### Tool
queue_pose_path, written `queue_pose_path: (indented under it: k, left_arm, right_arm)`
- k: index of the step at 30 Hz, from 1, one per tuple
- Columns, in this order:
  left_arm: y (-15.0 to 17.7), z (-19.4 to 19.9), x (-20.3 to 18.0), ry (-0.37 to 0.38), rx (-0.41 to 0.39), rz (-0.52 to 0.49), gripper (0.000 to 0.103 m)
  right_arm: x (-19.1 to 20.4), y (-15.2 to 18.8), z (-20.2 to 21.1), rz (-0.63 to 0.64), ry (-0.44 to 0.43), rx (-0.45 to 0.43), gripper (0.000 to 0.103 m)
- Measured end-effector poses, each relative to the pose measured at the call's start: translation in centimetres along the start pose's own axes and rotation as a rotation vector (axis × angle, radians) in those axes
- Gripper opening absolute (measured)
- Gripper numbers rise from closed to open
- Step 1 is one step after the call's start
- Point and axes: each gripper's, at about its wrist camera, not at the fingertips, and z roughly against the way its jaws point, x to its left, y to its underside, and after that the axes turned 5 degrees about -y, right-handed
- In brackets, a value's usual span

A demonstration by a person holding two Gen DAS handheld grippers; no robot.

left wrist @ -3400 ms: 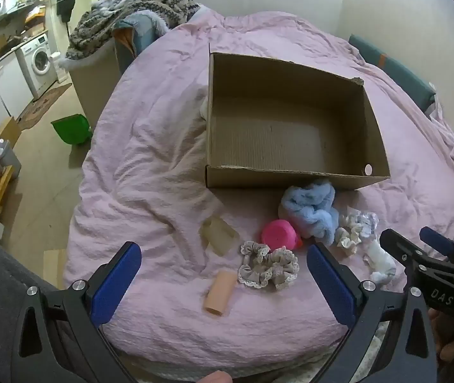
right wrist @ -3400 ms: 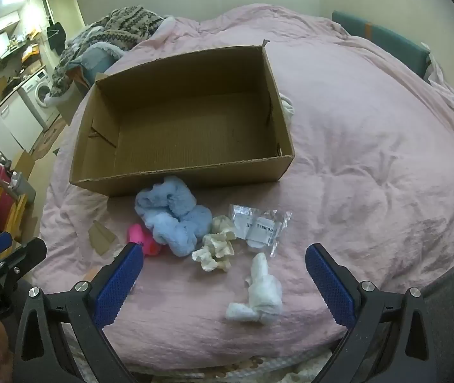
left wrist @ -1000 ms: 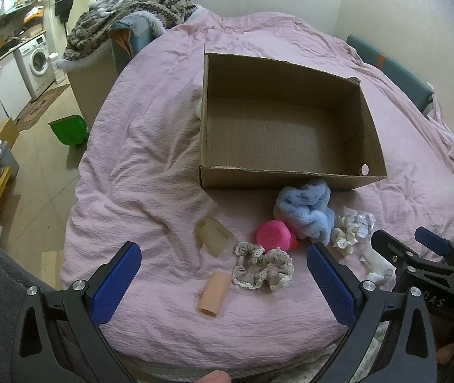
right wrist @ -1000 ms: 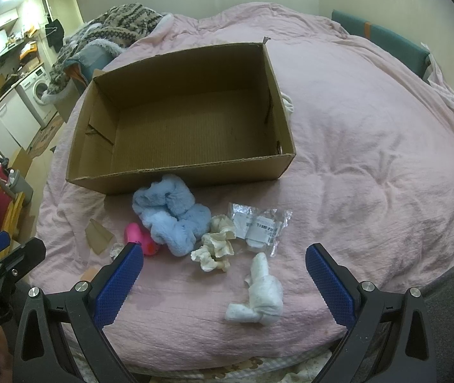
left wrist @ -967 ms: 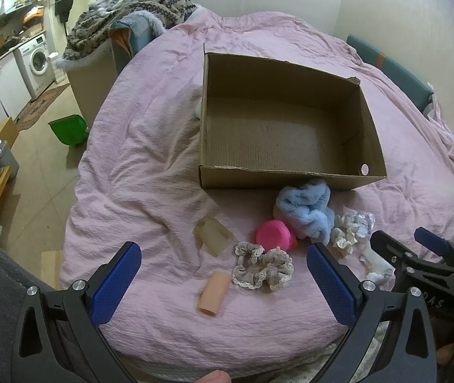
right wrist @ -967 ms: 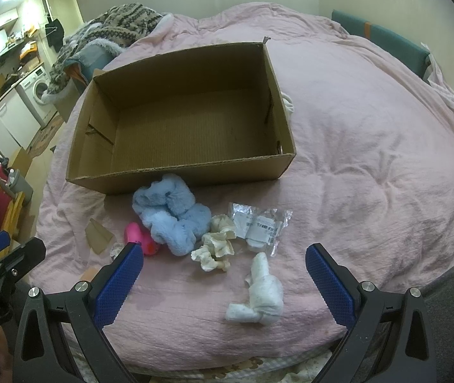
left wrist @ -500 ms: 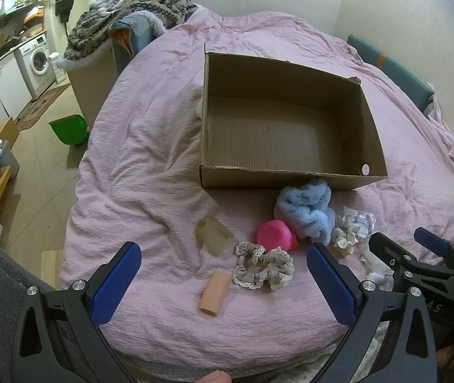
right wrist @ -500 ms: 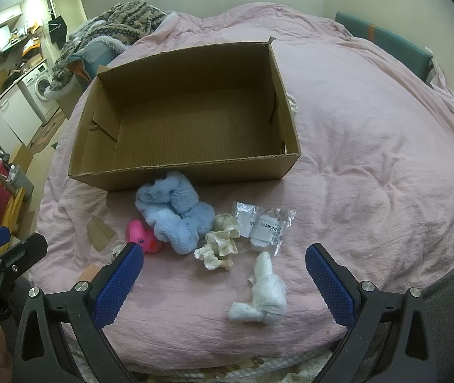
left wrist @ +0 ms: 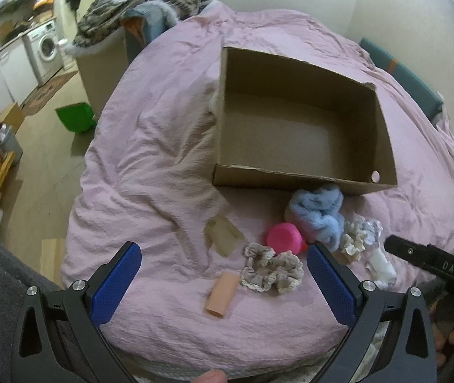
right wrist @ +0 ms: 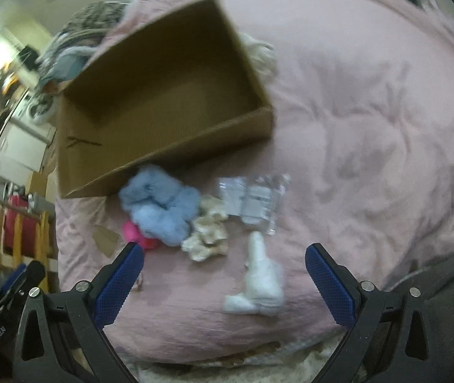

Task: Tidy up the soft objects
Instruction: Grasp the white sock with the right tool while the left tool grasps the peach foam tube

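Presently, the left gripper (left wrist: 223, 282) and the right gripper (right wrist: 225, 274) both hang over the near edge of the pink bedspread (left wrist: 150, 146), jaws spread wide, holding nothing. An open cardboard box (left wrist: 303, 177) sits on the bedspread. Just in front of it lie a blue fluffy scrunchie (left wrist: 317, 210), a pink item (left wrist: 282, 237), a grey lace-edged scrunchie (left wrist: 271, 271), a cream scrunchie (right wrist: 206, 239), a white cloth bundle (right wrist: 260, 279) and a clear packet (right wrist: 252, 202). The right view is blurred.
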Motion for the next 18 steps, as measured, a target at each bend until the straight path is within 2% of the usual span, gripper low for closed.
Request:
queue_pose_path:
  k: [2, 5, 7, 9, 11, 12, 14, 18]
  left_arm:
    - [-0.2, -0.3, 0.4, 0.000, 0.018, 0.022, 0.103]
    - [-0.4, -1.1, 1.0, -0.011, 0.055, 0.046, 0.103]
    - [-0.6, -1.5, 1.3, -0.016, 0.075, 0.060, 0.103]
    - [-0.6, -1.9, 1.7, -0.014, 0.102, 0.076, 0.103]
    - [-0.6, -2.3, 1.9, -0.016, 0.125, 0.082, 0.103]
    - [-0.6, -2.6, 2.1, -0.014, 0.140, 0.083, 0.103]
    - [-0.7, -3.1, 2.4, 0.003, 0.168, 0.086, 0.102]
    - [-1.3, -4.0, 2.9, 0.037, 0.231, 0.085, 0.101]
  right_arm:
    - [-1.1, 0.0, -0.7, -0.056, -0.034, 0.054, 0.089]
    - [-2.5, 0.5, -2.2, -0.133, -0.050, 0.146, 0.085]
    - [-2.5, 1.0, -3.2, -0.144, -0.048, 0.190, 0.079]
    - [-1.8, 1.3, -3.9, -0.112, -0.030, 0.206, 0.073]
    - [-1.3, 1.2, -4.5, -0.084, -0.009, 0.209, 0.053]
    - [-1.1, 1.2, -4.8, -0.069, 0.003, 0.211, 0.049]
    - [-0.6, 1.4, -5.3, -0.048, 0.031, 0.212, 0.031]
    - [-0.2, 1.2, -4.7, -0.044, -0.020, 0.186, 0.027]
